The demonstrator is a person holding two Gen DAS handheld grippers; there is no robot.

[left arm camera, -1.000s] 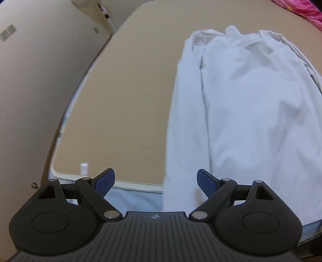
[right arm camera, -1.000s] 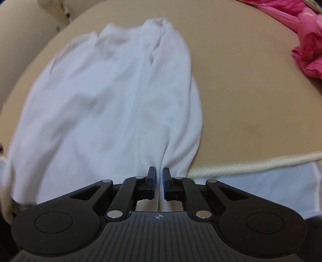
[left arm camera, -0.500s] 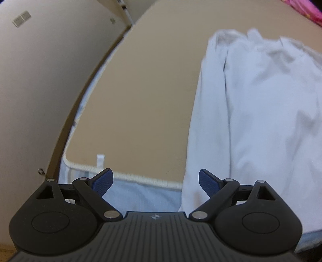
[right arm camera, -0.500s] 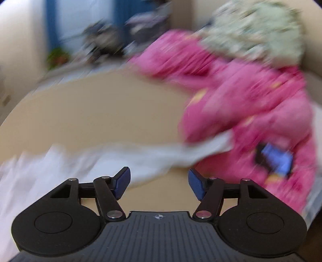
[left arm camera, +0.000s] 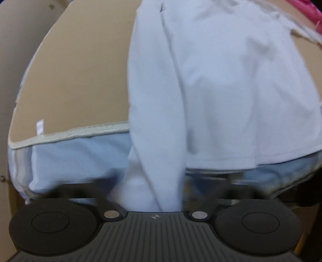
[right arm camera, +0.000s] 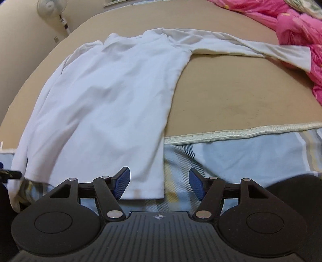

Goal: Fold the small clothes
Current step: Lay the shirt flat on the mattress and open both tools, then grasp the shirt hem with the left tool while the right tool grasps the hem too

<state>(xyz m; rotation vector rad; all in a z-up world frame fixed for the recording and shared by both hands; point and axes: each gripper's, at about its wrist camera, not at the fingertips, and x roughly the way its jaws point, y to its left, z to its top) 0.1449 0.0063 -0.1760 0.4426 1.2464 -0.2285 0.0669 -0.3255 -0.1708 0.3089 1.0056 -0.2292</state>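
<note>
Closing on the sleeve cuff, your left tool (left arm camera: 153, 201) has the hanging end of the white shirt (left arm camera: 231, 90) between its blurred fingers at 6 o'clock of its own view; the pads themselves are hidden by cloth, so you cannot see them press, but the jaws are coming together around that sleeve (left arm camera: 153, 141). The sleeve runs from 12 o'clock down over the bed's corded edge (left arm camera: 70, 134) and droops past it in front of the pale blue sheet (left arm camera: 80, 155).

Your right tool (right arm camera: 159, 183) stands wide with nothing between its blue pads (right arm camera: 120, 182); the shirt's bottom hem corner lies just beyond the left pad, toward 11 o'clock, apart from it. In the right wrist view the shirt body (right arm camera: 112, 104) lies flat on the tan bed cover (right arm camera: 241, 90), spreading from 9 o'clock to centre, its hem hanging over the bed edge. The other sleeve (right arm camera: 251, 49) stretches out toward 2 o'clock, its cuff resting against the pink bedding (right arm camera: 297, 30) heaped there. A standing fan (right arm camera: 53, 6) shows at 11 o'clock by the wall. A checked blue sheet (right arm camera: 241, 157) covers the side of the bed at 4 o'clock, below the corded edge
</note>
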